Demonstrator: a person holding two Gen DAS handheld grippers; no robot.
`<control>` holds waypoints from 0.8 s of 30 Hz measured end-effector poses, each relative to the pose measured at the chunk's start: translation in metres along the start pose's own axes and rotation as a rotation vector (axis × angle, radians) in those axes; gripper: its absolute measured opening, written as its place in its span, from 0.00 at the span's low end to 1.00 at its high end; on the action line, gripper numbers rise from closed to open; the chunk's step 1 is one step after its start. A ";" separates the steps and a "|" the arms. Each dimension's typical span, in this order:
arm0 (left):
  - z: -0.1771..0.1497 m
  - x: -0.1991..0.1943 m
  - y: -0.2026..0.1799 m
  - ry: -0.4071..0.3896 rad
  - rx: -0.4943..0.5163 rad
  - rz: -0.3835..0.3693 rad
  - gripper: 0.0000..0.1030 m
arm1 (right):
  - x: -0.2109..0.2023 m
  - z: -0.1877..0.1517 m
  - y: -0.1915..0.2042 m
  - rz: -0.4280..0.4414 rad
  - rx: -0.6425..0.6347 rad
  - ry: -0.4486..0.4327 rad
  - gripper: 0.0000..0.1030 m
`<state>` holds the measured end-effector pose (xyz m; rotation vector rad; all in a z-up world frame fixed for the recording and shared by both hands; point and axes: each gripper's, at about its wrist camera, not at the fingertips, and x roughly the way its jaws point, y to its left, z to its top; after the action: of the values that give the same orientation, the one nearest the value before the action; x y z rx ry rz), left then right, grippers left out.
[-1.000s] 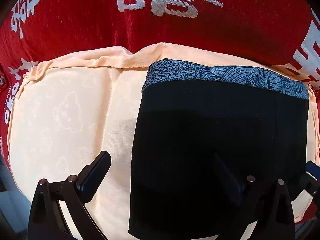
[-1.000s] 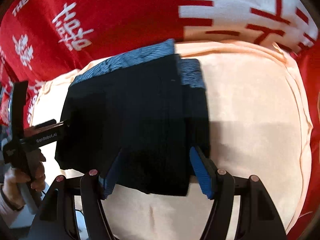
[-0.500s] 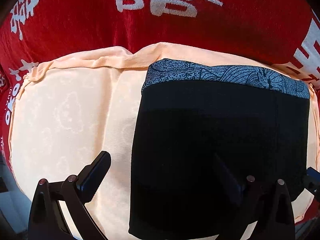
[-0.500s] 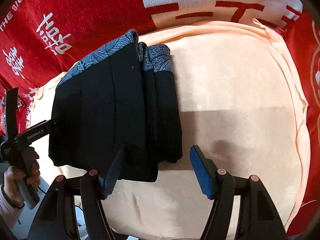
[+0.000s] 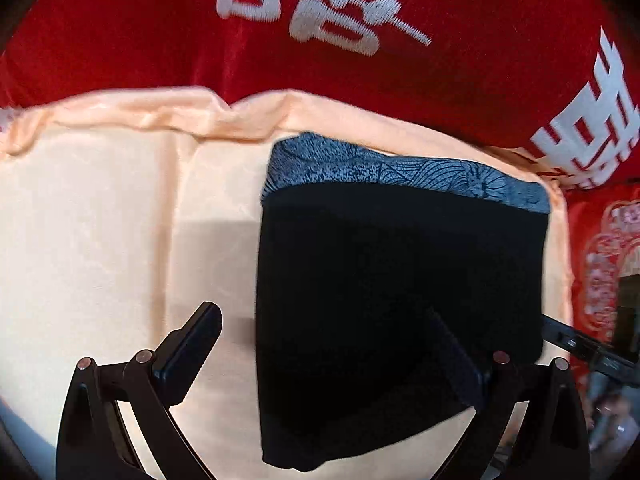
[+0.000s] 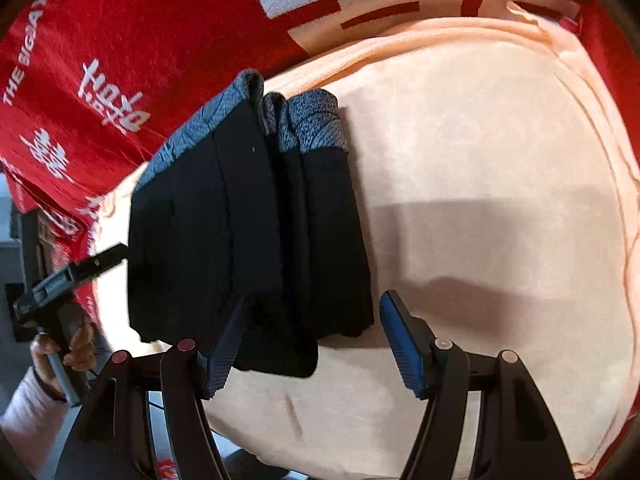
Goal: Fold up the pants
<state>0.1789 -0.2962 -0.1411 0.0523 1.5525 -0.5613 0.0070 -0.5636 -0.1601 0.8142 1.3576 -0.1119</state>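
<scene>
Black fabric: the pants (image 5: 400, 300) sit folded into a chunky rectangle on a peach cloth (image 5: 100, 240), grey-blue patterned waistband (image 5: 400, 172) at the far edge.
Surface under it all: red blanket (image 5: 480, 60) with white lettering, peach cloth spread on top. Can't tell if that's a bed or a worktop underneath.
Left wrist view only: pants look like one flat slab from here, waistband print nice and clear. Bit of the other tool pokes in at the right edge.
Right wrist view only: you actually see the stacked layers (image 6: 312, 200) along the right side of the pile, plus a hand (image 6: 60, 352) in a pale sleeve gripping the other handle at the left.
Left gripper (image 5: 332, 360): jaws spread wide, one finger over the peach cloth, the other over the pants. Nothing pinched.
Right gripper (image 6: 312, 344): also wide, blue pads showing, near corner of the pants between the fingers but no squeeze that I can see.
Hard to make out: left gripper's right finger melts into the black fabric, and whether either one touches the cloth is anyone's guess.
</scene>
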 end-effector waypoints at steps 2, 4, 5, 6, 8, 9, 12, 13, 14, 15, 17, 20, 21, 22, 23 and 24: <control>0.004 0.003 0.010 0.023 -0.026 -0.036 0.99 | 0.000 0.004 -0.003 0.020 0.012 -0.003 0.69; 0.004 0.004 0.016 0.026 -0.042 -0.047 0.99 | 0.001 0.008 -0.005 0.040 0.019 0.001 0.69; 0.000 0.004 0.015 0.026 -0.053 -0.058 0.99 | 0.003 0.010 -0.006 0.046 0.020 0.006 0.69; 0.000 0.004 0.019 0.031 -0.068 -0.081 0.99 | 0.003 0.012 -0.006 0.048 0.019 0.010 0.69; -0.003 0.005 0.028 0.043 -0.096 -0.128 0.99 | 0.005 0.015 -0.006 0.048 0.012 0.019 0.69; -0.003 0.006 0.031 0.049 -0.104 -0.148 0.99 | 0.006 0.016 -0.006 0.047 0.009 0.022 0.69; -0.002 0.010 0.036 0.066 -0.103 -0.174 0.99 | 0.010 0.020 -0.009 0.061 0.011 0.035 0.69; -0.001 0.012 0.036 0.072 -0.102 -0.178 0.99 | 0.013 0.022 -0.011 0.068 0.016 0.041 0.69; 0.001 0.014 0.039 0.077 -0.101 -0.180 0.99 | 0.015 0.024 -0.012 0.077 0.022 0.047 0.69; 0.002 0.017 0.040 0.079 -0.102 -0.179 0.99 | 0.017 0.026 -0.014 0.085 0.026 0.050 0.69; 0.005 0.021 0.044 0.086 -0.109 -0.186 0.99 | 0.022 0.029 -0.017 0.105 0.036 0.060 0.69; 0.009 0.028 0.041 0.092 -0.112 -0.197 0.99 | 0.027 0.032 -0.019 0.119 0.037 0.068 0.69; 0.010 0.029 0.041 0.093 -0.104 -0.199 0.99 | 0.028 0.032 -0.019 0.126 0.035 0.070 0.69; 0.010 0.030 0.040 0.095 -0.093 -0.199 0.99 | 0.029 0.033 -0.019 0.133 0.032 0.073 0.69; 0.011 0.032 0.038 0.100 -0.081 -0.197 0.99 | 0.030 0.033 -0.019 0.138 0.028 0.076 0.69; 0.011 0.034 0.035 0.106 -0.072 -0.195 0.99 | 0.030 0.033 -0.019 0.141 0.024 0.080 0.69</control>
<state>0.1995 -0.2799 -0.1844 -0.1270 1.6910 -0.6643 0.0321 -0.5850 -0.1959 0.9409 1.3713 0.0150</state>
